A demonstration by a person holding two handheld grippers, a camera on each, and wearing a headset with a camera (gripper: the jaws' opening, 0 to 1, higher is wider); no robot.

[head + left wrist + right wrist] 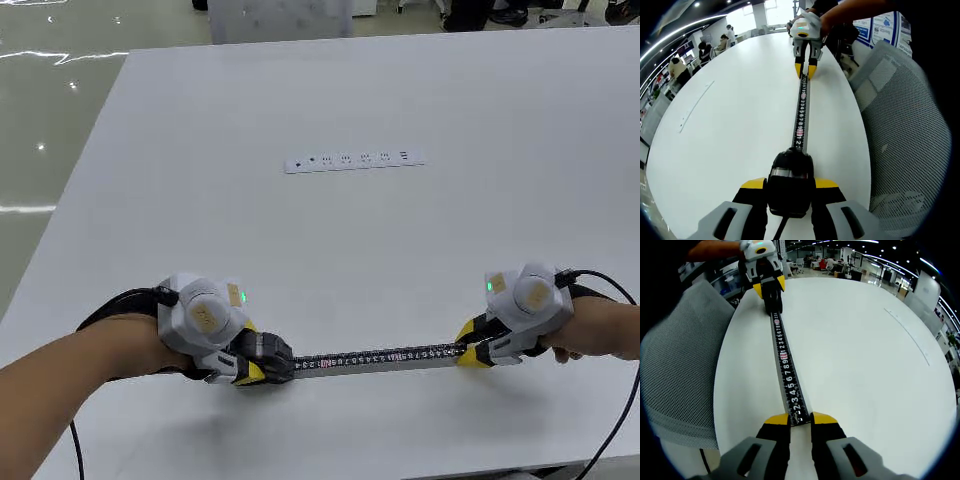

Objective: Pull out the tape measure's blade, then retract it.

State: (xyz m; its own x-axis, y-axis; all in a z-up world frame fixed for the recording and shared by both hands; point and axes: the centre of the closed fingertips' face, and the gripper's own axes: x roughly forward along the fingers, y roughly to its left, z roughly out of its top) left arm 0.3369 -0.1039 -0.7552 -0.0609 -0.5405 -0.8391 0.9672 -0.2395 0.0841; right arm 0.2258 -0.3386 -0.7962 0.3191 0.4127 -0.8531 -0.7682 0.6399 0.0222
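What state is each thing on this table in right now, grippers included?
tape measure case: clamped, resting on the table
blade: pulled out, stretched straight between the grippers
left gripper: shut on the tape measure case
right gripper: shut on the blade's tip
power strip: lying flat, nothing plugged in

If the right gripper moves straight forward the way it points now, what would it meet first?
Probably the tape measure's black case, held in the left gripper: the right gripper grips the blade by its tip, and the blade leads straight there.
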